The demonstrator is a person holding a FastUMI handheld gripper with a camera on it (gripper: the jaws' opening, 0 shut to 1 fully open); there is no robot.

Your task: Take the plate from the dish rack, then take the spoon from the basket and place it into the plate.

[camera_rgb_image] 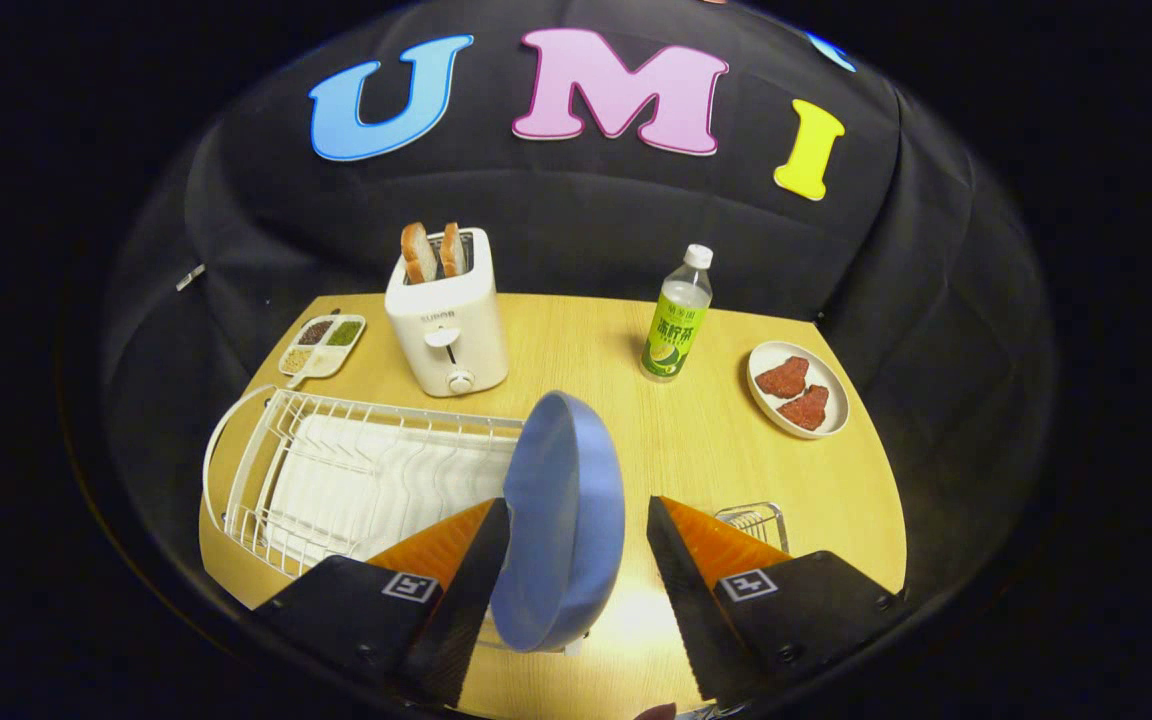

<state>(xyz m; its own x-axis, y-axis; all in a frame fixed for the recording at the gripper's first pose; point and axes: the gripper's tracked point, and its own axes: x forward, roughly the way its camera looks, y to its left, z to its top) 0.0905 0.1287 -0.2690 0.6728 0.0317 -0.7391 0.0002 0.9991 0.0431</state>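
Black cloth wall (576, 210) behind, light wooden table (556, 340), bright glare on its near edge

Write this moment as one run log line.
gripper: open, not pinching | blue plate: between fingers, on edge, touching left finger | dish rack: empty | basket: behind right finger

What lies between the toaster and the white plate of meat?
In the gripper view, a green-labelled bottle stands between the toaster and the white plate.
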